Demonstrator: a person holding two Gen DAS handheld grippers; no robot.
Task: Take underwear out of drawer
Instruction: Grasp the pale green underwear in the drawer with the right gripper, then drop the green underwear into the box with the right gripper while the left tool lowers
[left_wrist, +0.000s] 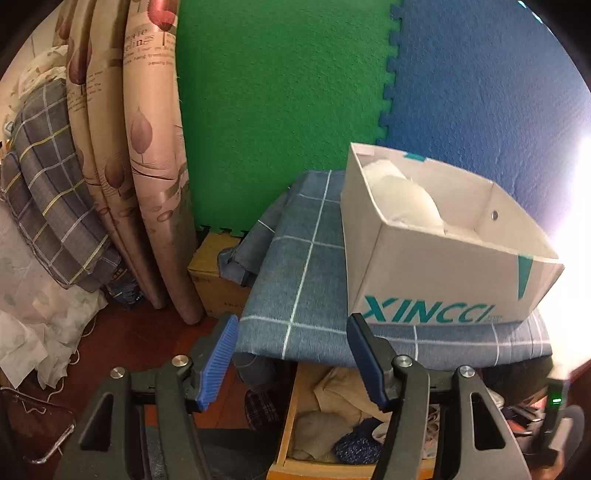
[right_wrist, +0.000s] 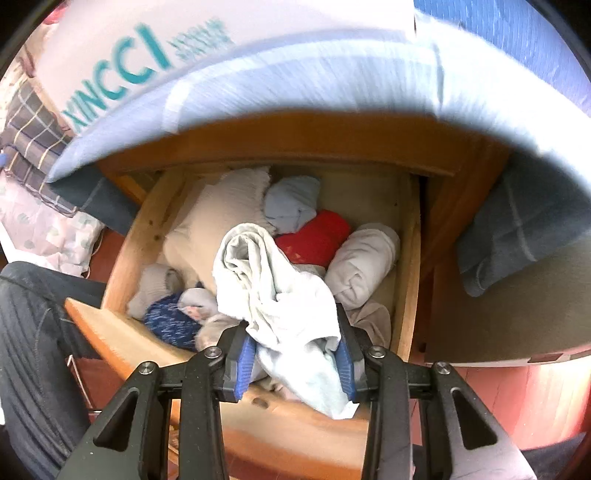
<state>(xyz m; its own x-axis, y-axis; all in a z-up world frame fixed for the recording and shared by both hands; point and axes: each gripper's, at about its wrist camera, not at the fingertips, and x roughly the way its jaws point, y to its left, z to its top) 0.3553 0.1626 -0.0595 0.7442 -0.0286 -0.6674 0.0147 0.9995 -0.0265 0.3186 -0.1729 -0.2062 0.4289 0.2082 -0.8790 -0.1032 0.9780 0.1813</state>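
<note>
Half the drawer (left_wrist: 291, 417) behind tongs (left_wrist: 291, 365)

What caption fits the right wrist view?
Right tool grips a pale garment above the open wooden drawer of rolled clothes.

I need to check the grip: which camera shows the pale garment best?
Right wrist view: the pale garment is bunched between the right gripper's fingers above the open drawer. The left wrist view doesn't show it clearly, only the drawer's corner with other clothes.

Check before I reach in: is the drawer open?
Open: the wooden drawer is pulled out, rolled clothes exposed inside.
</note>
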